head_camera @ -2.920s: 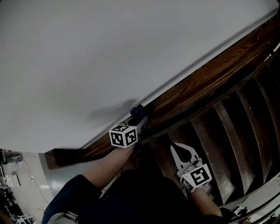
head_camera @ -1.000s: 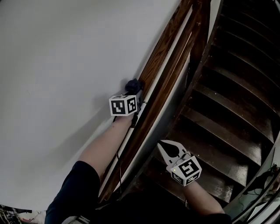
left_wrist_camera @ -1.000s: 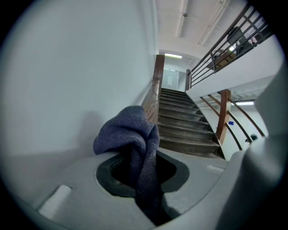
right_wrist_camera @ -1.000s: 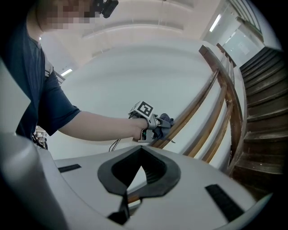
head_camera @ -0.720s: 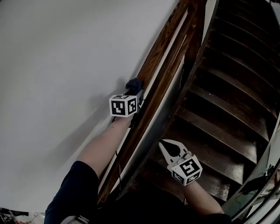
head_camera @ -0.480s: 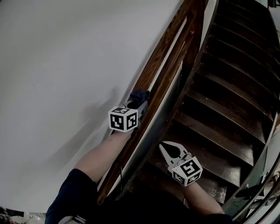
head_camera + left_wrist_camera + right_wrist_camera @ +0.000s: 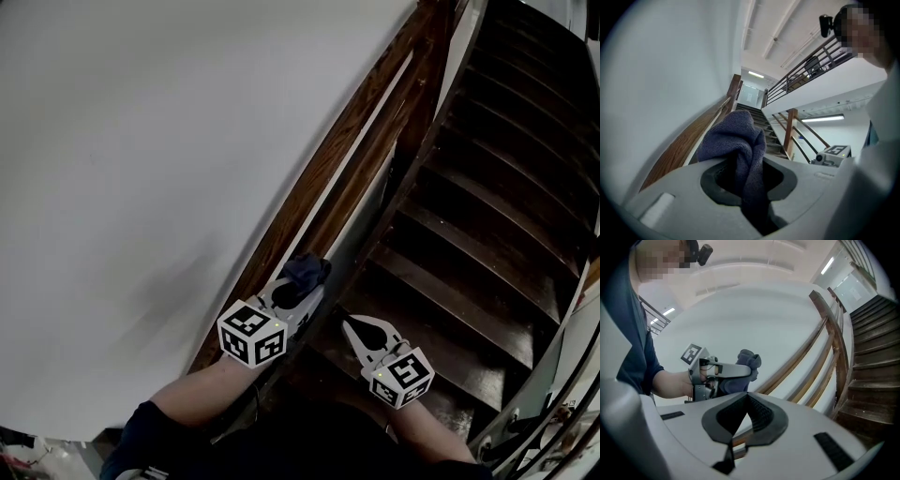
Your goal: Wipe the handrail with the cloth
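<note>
My left hand-held gripper [image 7: 298, 287] is pinching the dark blue cloth [image 7: 306, 271]. In the left gripper view the 2 jaws are pressed onto a fold of it, and the rest bunches up above them in a soft lump. The cloth sits at the lower end of the wooden handrail [image 7: 349, 141], right against its wall-side boards. I cannot tell whether the fabric is actually touching the wood. The handrail runs up and away along the white wall [image 7: 141, 141], climbing beside the dark wooden stairs [image 7: 487, 234].

My right hand-held gripper [image 7: 350, 324] hangs over the lower steps, near the left one but apart from it, and is holding nothing. In the right gripper view its jaws are pressed together with only a thin seam between them. That same view shows my left hand wrapped around the other tool, with the cloth poking out past its tip, just beside the rail. Across the stairwell, a wooden post [image 7: 789, 132] carries a second railing on the open side.
</note>
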